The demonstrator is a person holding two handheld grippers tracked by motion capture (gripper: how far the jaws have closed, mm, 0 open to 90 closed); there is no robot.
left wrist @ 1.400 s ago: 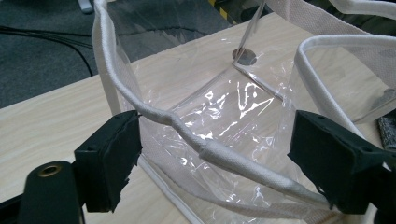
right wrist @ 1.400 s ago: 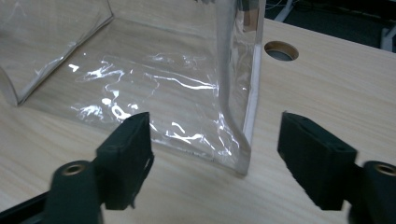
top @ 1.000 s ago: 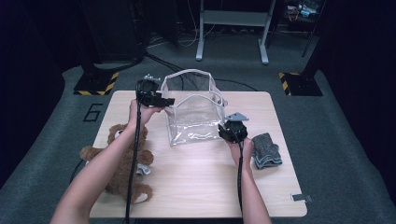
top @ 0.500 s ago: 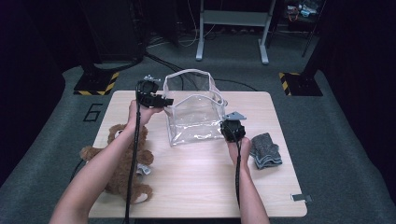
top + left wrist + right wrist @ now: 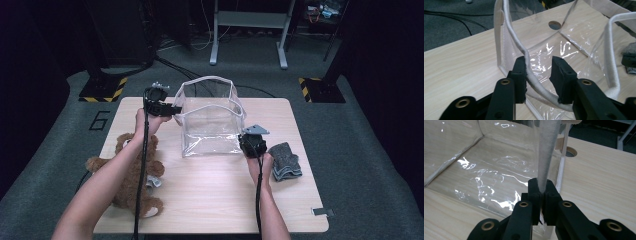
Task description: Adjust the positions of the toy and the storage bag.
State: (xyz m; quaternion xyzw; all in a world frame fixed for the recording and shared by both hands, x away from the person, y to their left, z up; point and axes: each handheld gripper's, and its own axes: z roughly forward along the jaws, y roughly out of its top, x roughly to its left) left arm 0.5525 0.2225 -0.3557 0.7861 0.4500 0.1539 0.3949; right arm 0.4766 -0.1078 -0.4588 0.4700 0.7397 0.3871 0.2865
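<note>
Clear plastic tote bag with white fabric trim (image 5: 210,125) stands open-mouthed in the middle of the pale wooden table (image 5: 215,200), with the left gripper (image 5: 170,107) at its ten o'clock corner and the right gripper (image 5: 245,145) at its four o'clock corner. It looks light and floppy: thin walls that crinkle and glare, likely slippery to pinch, so the woven white rim band (image 5: 534,80) is the sensible place to take hold (it gives the pads something to bite on). In the right gripper view the jaws are clamped tight on a strip of that white trim (image 5: 546,152), which rises straight up from between them. In the left gripper view the jaws have just been closing, with the rim band passing between them; it lies against one pad while the other pad stands clear, so this side has no real grip yet. Lifting by one corner would probably let the bag sag and fold.

At eight o'clock a brown plush teddy bear (image 5: 127,175) lies partly under the person's left forearm, and a small grey-and-white item beside it is too covered to name. At four o'clock, a folded dark grey cloth (image 5: 285,160) sits just beside the right hand. The bag's far wall is hard to trace through the reflections
</note>
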